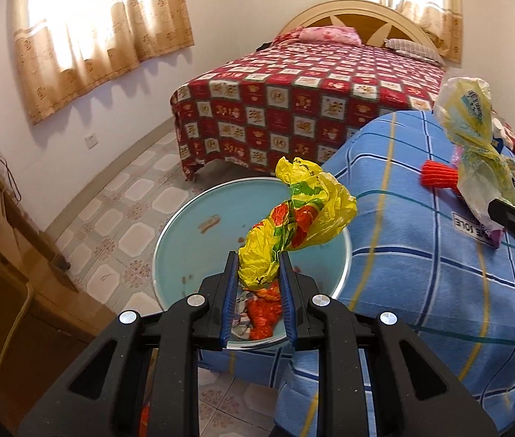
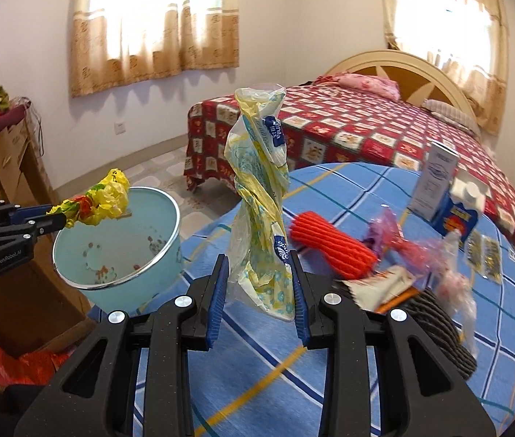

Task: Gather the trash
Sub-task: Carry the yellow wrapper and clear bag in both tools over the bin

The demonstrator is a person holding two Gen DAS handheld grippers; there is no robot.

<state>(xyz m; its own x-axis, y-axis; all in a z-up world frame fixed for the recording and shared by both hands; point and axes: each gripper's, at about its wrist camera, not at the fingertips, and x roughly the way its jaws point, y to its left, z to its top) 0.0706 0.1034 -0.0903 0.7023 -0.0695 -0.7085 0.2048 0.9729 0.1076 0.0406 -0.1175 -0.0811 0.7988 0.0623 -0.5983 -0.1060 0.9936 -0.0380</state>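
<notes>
While both tongs grip wrappers, only the right view shows cartons (image 2: 439,189).

The bin (image 2: 119,240) gapes unobstructed; clutter (image 2: 395,255) crowds the blue bedspread (image 2: 257,364) beside it.

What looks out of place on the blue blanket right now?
Litter is scattered across the blue blanket: a red knitted piece, pink cellophane, torn wrappers and two cartons standing on bedding. Nothing looks spilled or broken.
</notes>
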